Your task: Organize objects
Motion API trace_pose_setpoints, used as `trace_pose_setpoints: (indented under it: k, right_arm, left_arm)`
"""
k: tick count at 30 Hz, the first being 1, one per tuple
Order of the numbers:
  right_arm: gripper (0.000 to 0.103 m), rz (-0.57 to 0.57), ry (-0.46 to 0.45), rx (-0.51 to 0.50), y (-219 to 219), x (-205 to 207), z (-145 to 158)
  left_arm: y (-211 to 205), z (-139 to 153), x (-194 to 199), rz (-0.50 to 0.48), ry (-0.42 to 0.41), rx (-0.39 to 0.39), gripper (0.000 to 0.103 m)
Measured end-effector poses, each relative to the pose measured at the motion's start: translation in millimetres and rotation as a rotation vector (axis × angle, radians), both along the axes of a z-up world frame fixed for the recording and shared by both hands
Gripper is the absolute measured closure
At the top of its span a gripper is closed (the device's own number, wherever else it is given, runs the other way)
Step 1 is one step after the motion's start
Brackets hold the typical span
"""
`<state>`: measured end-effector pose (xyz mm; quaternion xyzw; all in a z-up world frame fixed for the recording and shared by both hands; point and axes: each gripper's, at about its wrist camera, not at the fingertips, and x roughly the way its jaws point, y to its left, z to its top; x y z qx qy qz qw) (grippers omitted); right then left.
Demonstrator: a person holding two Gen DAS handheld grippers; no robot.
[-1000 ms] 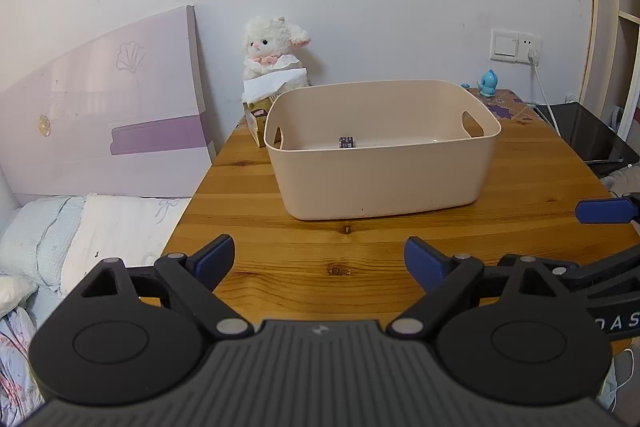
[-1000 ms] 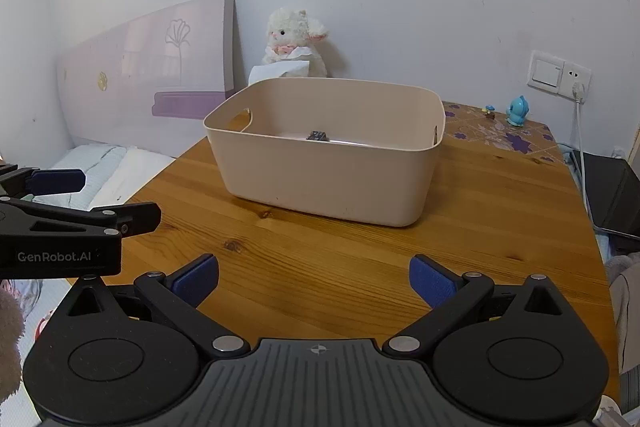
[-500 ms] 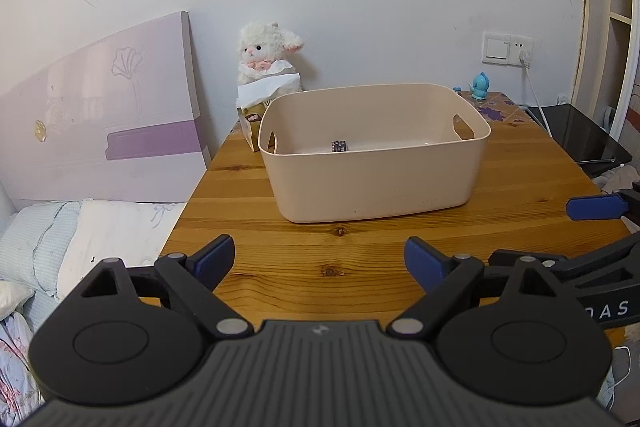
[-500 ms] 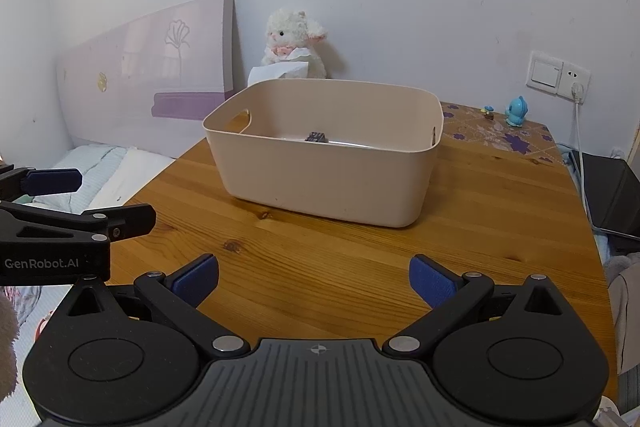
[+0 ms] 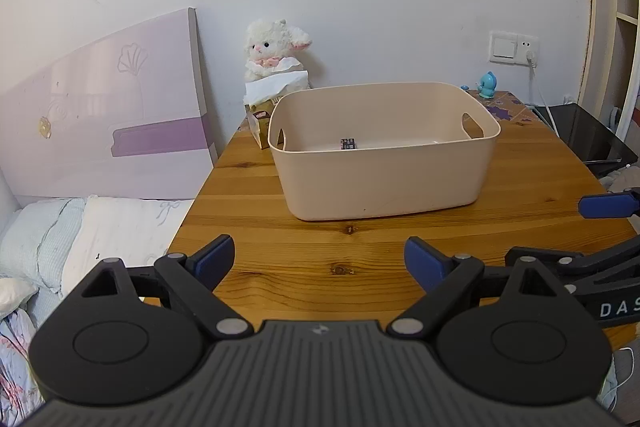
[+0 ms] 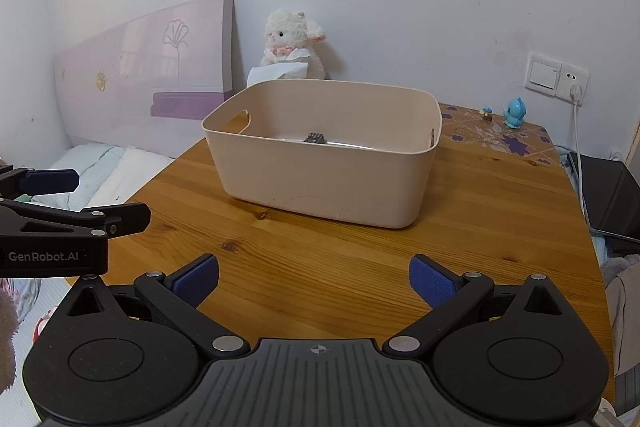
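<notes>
Basket (image 5: 384, 183) sits mid-table (image 5: 280, 259), one small dark item (image 5: 348, 144) inside.
Left gripper (image 5: 319, 259) and right gripper (image 6: 314, 277) hover near it, jaws wide and empty; likely sorting is finished, or another item needs finding.

Left claw (image 5: 319, 261) and right claw (image 6: 314, 281) both gape wide, empty.
</notes>
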<state>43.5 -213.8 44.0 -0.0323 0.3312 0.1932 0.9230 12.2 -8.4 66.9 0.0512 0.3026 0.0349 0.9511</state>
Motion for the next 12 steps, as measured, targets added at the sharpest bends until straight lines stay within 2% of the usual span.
trace_pose_setpoints:
  k: [12]
  right_arm:
    - [0.0,-0.001,-0.008,0.012,-0.2,-2.6,3.8]
  left_arm:
    - [-0.1,-5.1,1.9,0.007,0.009,-0.004,0.01]
